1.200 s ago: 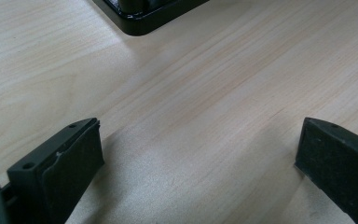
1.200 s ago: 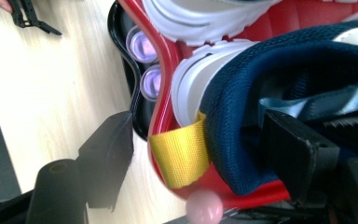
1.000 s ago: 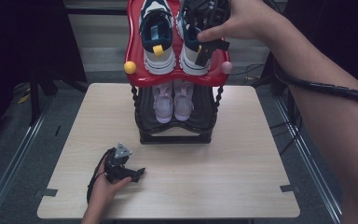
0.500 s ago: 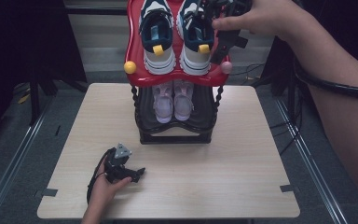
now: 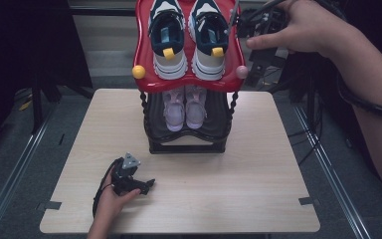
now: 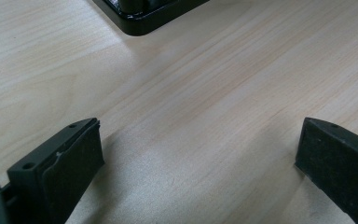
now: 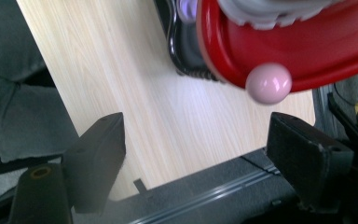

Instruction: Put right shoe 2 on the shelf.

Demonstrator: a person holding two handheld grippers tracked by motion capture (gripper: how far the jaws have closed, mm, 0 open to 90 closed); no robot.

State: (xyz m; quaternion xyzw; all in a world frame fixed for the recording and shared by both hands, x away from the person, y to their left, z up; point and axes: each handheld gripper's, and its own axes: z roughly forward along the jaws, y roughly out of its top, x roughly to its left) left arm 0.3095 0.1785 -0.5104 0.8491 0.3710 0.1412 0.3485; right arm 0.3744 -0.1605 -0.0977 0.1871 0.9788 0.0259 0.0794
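On the worktop [image 5: 258, 164], light wood grain, stands a two-tier shoe rack [image 5: 186, 142] with a black base and twisted black posts.

Upper tier: red tray [image 5: 144, 59], glossy, with a yellow ball [image 5: 139, 71] at its near left corner and a pink ball [image 5: 241, 72] at its near right corner. It carries one pair of navy, white and beige trainers [image 5: 188, 37], side by side, heels toward the person, each with a yellow heel tab.

Lower tier: black, holding one pair of pale pink shoes [image 5: 185, 107], partly hidden under the tray.

Right tool [image 5: 258, 37]: held in the raised right hand [image 5: 306, 27], just beside the tray's right edge, near the right trainer and apart from it. In the right gripper view its jaws stand wide apart with nothing between them; the pink ball [image 7: 268, 83] and red tray [image 7: 317, 51] lie just beyond them. The jaws have just been closing a little.

Left tool [image 5: 129, 179]: lying on the worktop near its front left, well apart from the rack, with the left hand [image 5: 110, 199] on it. In the left gripper view its jaws are spread wide over bare wood [image 6: 205, 107], gripping nothing.
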